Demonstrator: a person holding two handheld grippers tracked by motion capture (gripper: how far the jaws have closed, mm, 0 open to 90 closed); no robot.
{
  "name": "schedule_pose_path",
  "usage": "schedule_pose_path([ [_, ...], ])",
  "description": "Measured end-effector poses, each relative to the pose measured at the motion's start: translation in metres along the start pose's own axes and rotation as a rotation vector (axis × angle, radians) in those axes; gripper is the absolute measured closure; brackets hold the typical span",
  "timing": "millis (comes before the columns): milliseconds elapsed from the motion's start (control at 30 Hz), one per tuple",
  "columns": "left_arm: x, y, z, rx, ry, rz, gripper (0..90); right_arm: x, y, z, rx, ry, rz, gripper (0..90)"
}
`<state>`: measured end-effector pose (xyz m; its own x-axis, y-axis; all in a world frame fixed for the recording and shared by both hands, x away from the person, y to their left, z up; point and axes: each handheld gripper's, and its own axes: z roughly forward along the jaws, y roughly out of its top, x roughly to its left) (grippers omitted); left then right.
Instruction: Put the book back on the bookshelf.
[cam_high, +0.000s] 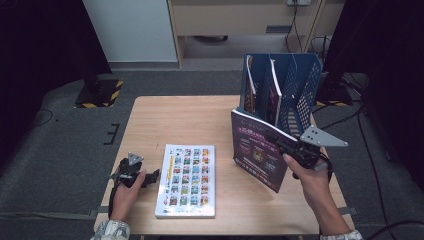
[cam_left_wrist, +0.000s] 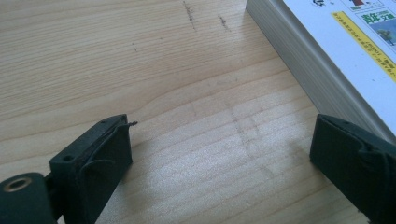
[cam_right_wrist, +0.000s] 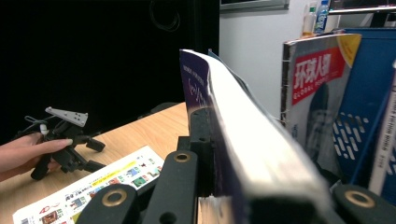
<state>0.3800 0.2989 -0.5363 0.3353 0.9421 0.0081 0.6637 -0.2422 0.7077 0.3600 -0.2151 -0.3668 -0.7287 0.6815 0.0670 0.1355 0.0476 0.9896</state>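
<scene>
Beside the blue file rack (cam_high: 295, 85) we had the right tongs (cam_high: 285, 145) clamped on the upright purple magazine (cam_high: 257, 152), left tongs (cam_high: 150, 175) wide open, empty on the tabletop (cam_high: 200, 120) by the white book (cam_high: 187, 180); floppy pages might snag a divider.

We see a light wooden table (cam_high: 200, 120) standing on grey carpet (cam_high: 60, 150), with a black-and-yellow striped floor plate (cam_high: 100, 93) off its far left corner. Behind it we make out a white panel (cam_high: 132, 30) and pale wooden furniture (cam_high: 240, 20). Dark curtains (cam_high: 35, 45) close both sides, and cables (cam_high: 360, 130) trail across the floor at right.
</scene>
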Motion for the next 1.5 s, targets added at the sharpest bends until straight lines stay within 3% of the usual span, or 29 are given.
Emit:
schedule_pose_path([
  [333, 0.000, 0.000, 0.000, 0.000, 0.000, 0.000, 4.5, -0.005, -0.001, -0.019, -0.007, -0.012, 0.002, 84.0],
  [1200, 0.000, 0.000, 0.000, 0.001, 0.002, -0.001, 4.1, -0.027, -0.003, -0.065, -0.011, -0.097, 0.023, 84.0],
  [1500, 0.000, 0.000, 0.000, 0.001, 0.002, -0.001, 4.1, -0.027, 0.013, -0.081, -0.038, -0.101, 0.048, 84.1],
])
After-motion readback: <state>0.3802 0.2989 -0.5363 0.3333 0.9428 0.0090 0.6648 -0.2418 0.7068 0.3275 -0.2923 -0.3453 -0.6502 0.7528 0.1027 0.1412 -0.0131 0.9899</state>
